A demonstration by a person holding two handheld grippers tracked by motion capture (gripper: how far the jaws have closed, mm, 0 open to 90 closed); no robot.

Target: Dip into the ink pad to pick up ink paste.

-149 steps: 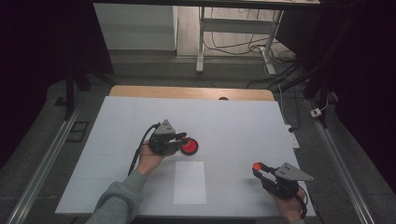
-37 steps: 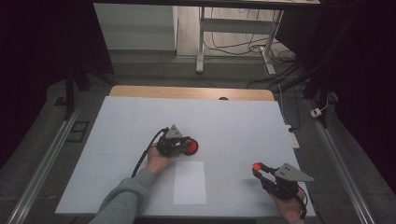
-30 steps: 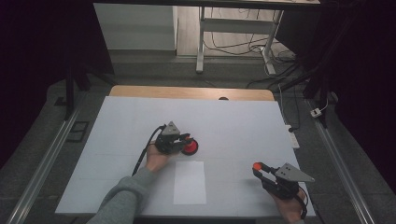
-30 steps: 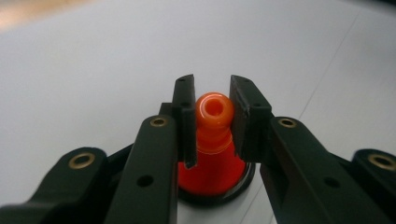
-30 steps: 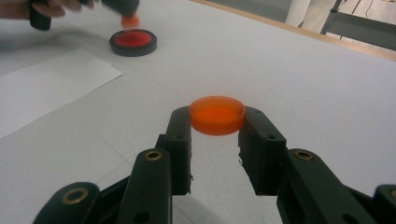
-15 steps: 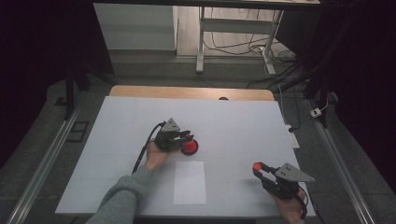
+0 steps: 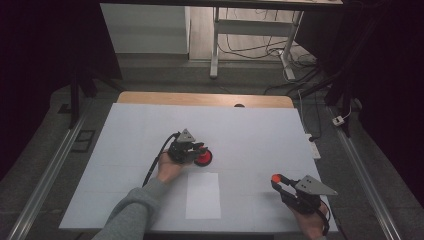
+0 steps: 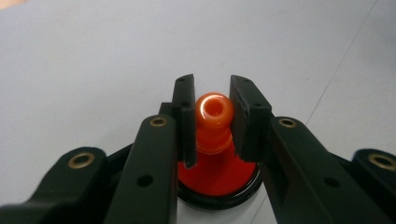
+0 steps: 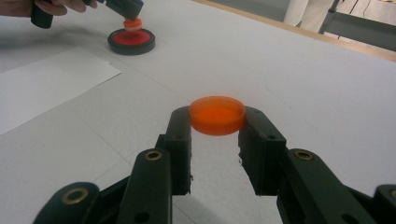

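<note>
A round red ink pad [image 7: 204, 158] in a black rim [image 8: 219, 198] lies mid-table. A stamp with an orange knob [image 8: 214, 112] stands on it, and my left gripper [image 7: 196, 149] is shut on that knob, a jaw on each side. From the right gripper view, the stamp [image 9: 132, 23] sits on the pad [image 9: 131, 40] under the left gripper [image 9: 122, 7]. My right gripper [image 9: 217, 122], near the table's front right [image 7: 278, 182], is shut on a flat orange round cap [image 9: 217, 112] held just above the surface. A white paper sheet [image 7: 202, 195] lies in front of the pad.
The white table top [image 7: 260, 130] has a wooden strip [image 7: 200, 99] along its far edge. Metal rails [image 7: 45, 175] run along both sides. Table legs and cables [image 7: 250, 45] stand on the floor beyond. A cable [image 7: 155, 165] trails from the left gripper.
The left gripper has shifted very slightly over the ink pad while keeping its grip on the stamp. The right gripper and its cap have stayed put.
</note>
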